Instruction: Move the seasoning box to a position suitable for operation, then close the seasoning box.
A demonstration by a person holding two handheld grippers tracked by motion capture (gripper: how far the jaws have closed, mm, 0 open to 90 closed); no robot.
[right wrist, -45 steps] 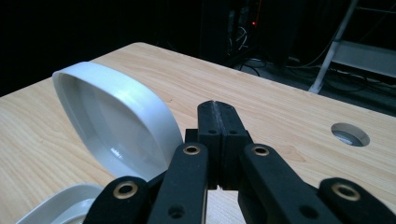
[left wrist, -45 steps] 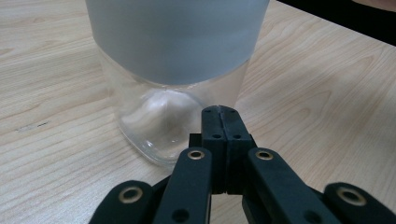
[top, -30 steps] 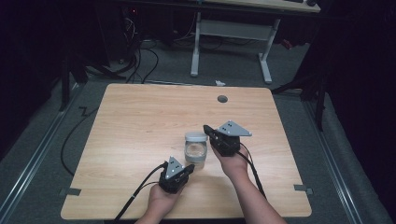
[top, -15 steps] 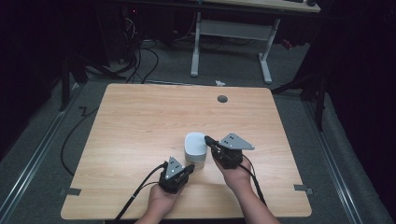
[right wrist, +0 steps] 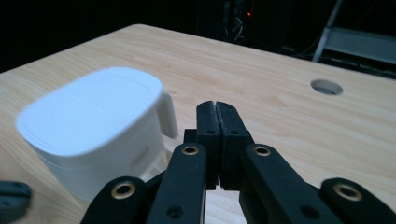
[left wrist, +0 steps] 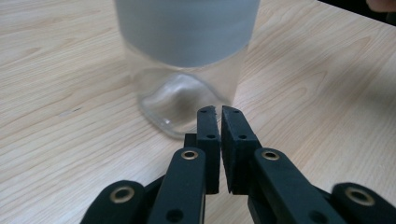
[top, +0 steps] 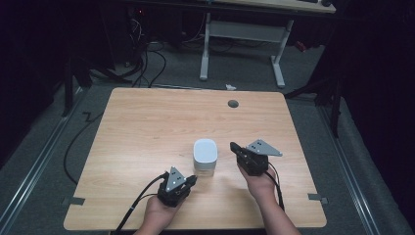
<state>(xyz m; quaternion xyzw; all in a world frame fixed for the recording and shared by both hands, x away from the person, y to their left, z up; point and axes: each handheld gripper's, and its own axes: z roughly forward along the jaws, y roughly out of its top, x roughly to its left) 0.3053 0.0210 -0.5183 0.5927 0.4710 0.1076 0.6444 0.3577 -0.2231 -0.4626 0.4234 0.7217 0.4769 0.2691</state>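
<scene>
A clear container with a white lid [top: 205, 155] stands upright on the wooden table [top: 147, 127], near its front middle. My left gripper [top: 194, 179] lies just in front of it and points at its glass base [left wrist: 180, 100]. Its jaws [left wrist: 218, 111] have just been opening: a thin slit shows between them, and nothing is in it. My right gripper [top: 233, 146] hovers to the container's right, a little apart from it. Its jaws [right wrist: 216, 105] are shut and empty, beside the lid [right wrist: 91, 109] and its side tab [right wrist: 168, 114].
A round cable hole [top: 233, 104] sits in the table's far side, right of centre. Behind the table stand a white desk frame [top: 274, 54] and loose cables [top: 147, 54] on the floor. Tape marks the table's front corners [top: 73, 200].
My right gripper has drawn back from the container's top, to the right and downward. The white lid now shows plainly on the container. My left gripper has stayed in place.
</scene>
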